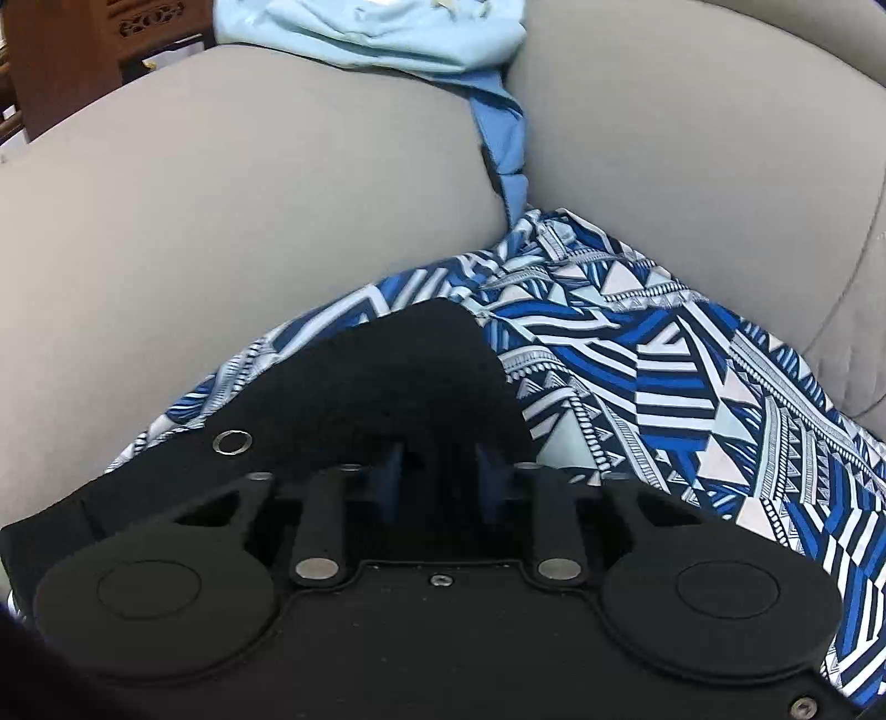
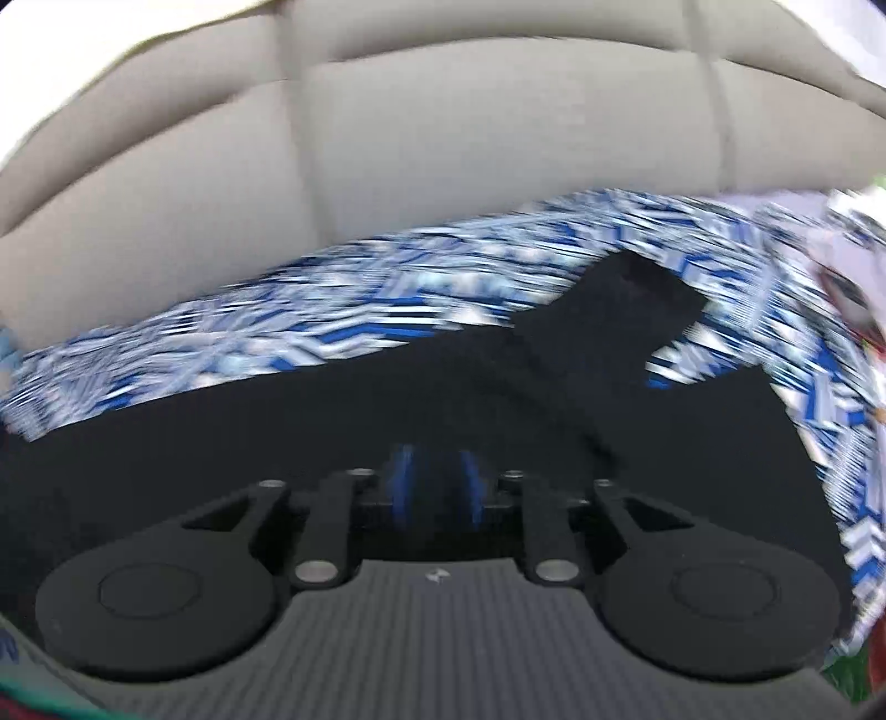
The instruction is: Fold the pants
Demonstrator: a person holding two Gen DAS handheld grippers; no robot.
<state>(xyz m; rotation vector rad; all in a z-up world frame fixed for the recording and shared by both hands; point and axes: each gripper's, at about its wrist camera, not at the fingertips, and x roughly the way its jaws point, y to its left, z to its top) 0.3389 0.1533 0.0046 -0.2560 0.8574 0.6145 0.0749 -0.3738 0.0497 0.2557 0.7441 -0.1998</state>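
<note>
Left gripper (image 1: 437, 471) clamped on black waistband (image 1: 387, 376) of patterned pants (image 1: 637, 354), low centre. Right gripper (image 2: 434, 476) clamped on same waistband (image 2: 332, 410); view blurred. Pants lie on grey sofa cushions (image 1: 249, 194); bare cushion upper left. Light-blue garment (image 1: 387, 33) at top edge.

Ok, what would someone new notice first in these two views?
The blue-and-white geometric pants spread over the grey sofa, with their black waistband bunched at both grippers. Next, the pale blue garment heaped at the far end in the left view. The right view is motion-blurred.
</note>
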